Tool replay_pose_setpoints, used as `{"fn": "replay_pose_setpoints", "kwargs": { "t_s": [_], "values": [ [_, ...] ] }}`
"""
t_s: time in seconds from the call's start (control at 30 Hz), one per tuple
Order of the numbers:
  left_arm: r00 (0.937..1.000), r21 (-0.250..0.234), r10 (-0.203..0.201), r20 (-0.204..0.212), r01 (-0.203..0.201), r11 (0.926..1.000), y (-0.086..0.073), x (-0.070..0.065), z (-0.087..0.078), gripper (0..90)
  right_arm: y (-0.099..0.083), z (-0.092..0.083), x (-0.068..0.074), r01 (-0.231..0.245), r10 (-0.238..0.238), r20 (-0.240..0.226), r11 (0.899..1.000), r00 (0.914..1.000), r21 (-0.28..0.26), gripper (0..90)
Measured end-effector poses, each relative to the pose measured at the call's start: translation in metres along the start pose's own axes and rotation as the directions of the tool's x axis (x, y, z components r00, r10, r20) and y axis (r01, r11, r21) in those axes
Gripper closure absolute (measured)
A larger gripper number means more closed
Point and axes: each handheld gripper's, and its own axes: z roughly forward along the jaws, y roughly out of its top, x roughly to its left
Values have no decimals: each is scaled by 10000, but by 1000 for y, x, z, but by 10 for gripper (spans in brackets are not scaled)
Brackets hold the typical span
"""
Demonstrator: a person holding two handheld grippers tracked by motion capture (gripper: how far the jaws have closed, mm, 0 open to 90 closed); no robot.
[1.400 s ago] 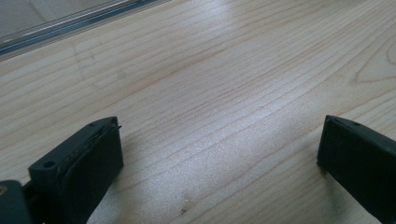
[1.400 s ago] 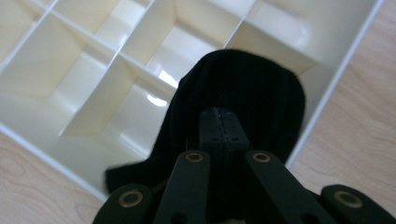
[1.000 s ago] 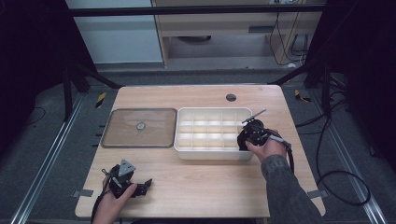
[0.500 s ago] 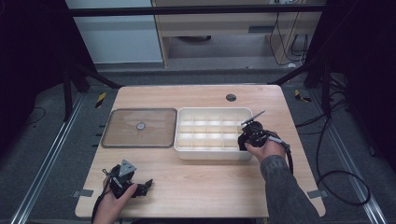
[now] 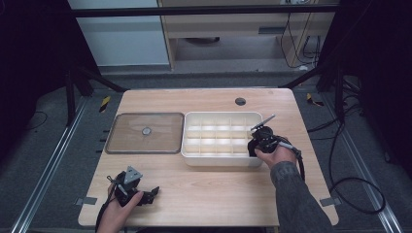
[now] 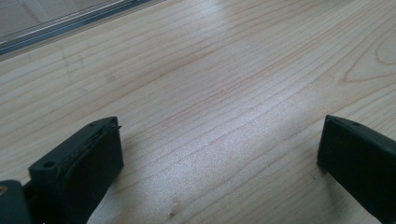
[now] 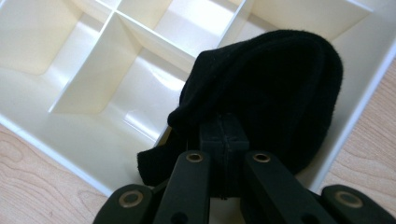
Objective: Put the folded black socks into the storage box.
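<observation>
A cream tray [image 5: 218, 160] split into several compartments sits mid-table. My right gripper [image 5: 253, 144] reaches over the tray's right end. In the right gripper view, my right gripper [image 7: 223, 128] is shut on a black fabric piece [image 7: 280, 79], perhaps a sock, which hangs bunched over a corner compartment of the tray [image 7: 60, 140]. My left gripper [image 5: 151, 192] rests low near the table's front left edge. In the left gripper view, my left gripper [image 6: 219, 154] stands open over bare wood with nothing between its jaws.
A flat clear lid [image 5: 145, 132] with a small round knob lies left of the tray; its edge [image 6: 56, 30] runs across the upper left of the left gripper view. A dark round hole [image 5: 240, 101] sits near the table's far edge. Cables trail off on the floor at the right.
</observation>
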Motion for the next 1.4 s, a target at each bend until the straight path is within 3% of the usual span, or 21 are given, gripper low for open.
{"fn": "replay_pose_setpoints", "kwargs": {
  "t_s": [1.4],
  "values": [
    [9998,10,160,143,-160,9999,1,-3,1,0,0,8,5,-186,172,296,9987,9994,480,900]
  ]
}}
